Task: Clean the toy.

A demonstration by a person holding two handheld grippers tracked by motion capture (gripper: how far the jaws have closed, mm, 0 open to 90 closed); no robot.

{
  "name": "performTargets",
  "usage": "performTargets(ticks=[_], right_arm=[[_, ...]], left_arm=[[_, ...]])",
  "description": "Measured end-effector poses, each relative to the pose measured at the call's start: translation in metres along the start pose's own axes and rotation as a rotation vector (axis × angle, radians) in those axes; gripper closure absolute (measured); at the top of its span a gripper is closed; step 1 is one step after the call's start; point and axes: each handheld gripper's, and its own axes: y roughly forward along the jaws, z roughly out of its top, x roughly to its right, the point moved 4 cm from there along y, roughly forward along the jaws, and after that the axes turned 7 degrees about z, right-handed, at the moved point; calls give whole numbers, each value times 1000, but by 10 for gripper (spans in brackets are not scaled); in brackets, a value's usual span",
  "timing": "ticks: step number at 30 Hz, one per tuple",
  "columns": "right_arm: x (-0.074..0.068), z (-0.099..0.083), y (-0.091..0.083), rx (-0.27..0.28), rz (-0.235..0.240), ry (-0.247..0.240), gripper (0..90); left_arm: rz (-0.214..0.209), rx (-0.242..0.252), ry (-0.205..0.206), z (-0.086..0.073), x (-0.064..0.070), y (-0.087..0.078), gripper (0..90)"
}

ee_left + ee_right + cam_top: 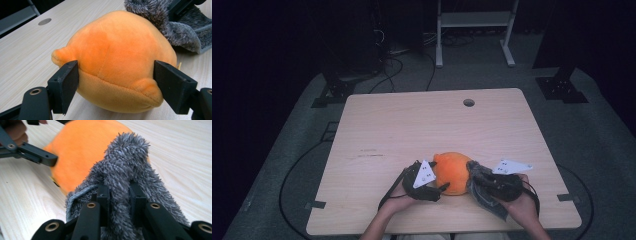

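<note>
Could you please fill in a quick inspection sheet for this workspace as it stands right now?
Surface: light wooden table, round hole near the far edge.
Job's things: orange plush toy on the table; grey fuzzy cloth against the toy's side.
Clutter: nothing seen.
Grippers: left tongs open, jaws on either side of the toy; right tongs shut on the cloth.
Cables: black cable looping on the floor at left; more cables beyond the table.
Surroundings: grey carpet, white frame behind, dark room.
</note>
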Motion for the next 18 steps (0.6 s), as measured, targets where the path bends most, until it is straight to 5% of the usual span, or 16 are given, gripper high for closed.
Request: performTargets(ticks=[7,10,14,16,18], right_arm=[[11,-5,0,-31,-4,40,736],[20,-9,0,-53,-16,94,735],[24,-4,-2,-21,-39,117,737],[18,0,-1,-12,-26,97,738],[13,-2,3,-29,-17,68,738]], left_arm=[[-6,-8,-4,-2,-1,-1,220],[-8,-7,8,-2,2,-1,221],[-18,-9,33,-5,2,-2,211],[-38,-18,23,-6,-1,-4,183],[-82,4,-86,-4,-9,-7,155]])
